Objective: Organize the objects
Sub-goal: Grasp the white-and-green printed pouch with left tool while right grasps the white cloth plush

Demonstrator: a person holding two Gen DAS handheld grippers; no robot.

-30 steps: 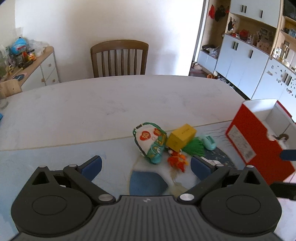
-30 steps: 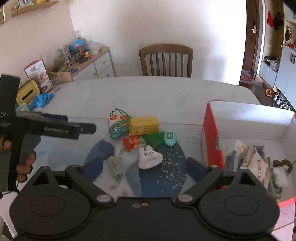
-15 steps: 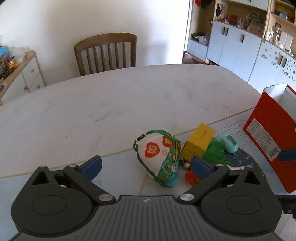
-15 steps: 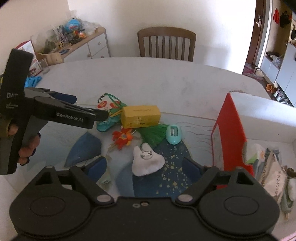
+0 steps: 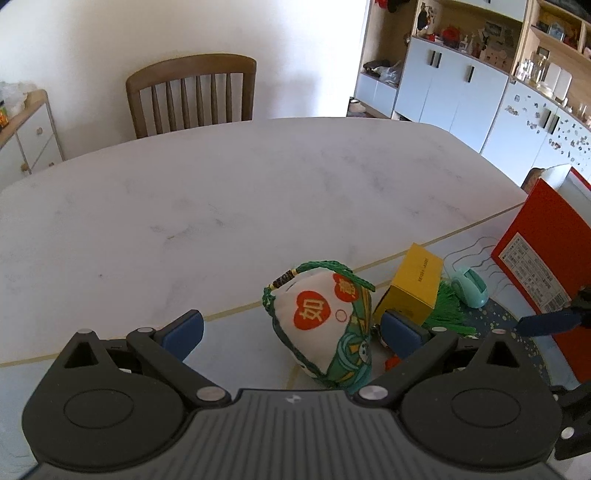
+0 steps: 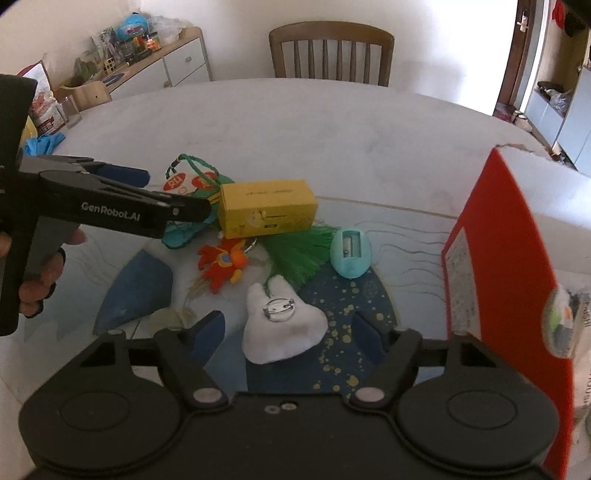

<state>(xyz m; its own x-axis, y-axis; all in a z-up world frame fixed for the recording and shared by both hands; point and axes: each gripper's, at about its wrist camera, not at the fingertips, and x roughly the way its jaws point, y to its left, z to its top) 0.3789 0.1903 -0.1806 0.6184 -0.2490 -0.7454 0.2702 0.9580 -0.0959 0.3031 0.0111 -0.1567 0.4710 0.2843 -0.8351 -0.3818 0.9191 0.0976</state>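
Your right gripper (image 6: 288, 328), jaws apart and just closing, brackets one white tooth-shaped plush (image 6: 282, 325) at lower centre. Your left gripper (image 5: 291, 326), jaws apart, brackets one embroidered pouch (image 5: 325, 328). One yellow box (image 6: 267, 213) lies mid-frame.

White lettering "GenRobot.AI" runs along the black plastic left gripper (image 6: 122, 177) at left; the white-and-green cloth pouch (image 5: 325, 325) bears "如" on a red heart.

Wooden chair (image 5: 192, 94), white wall (image 5: 110, 33) (sunlit)
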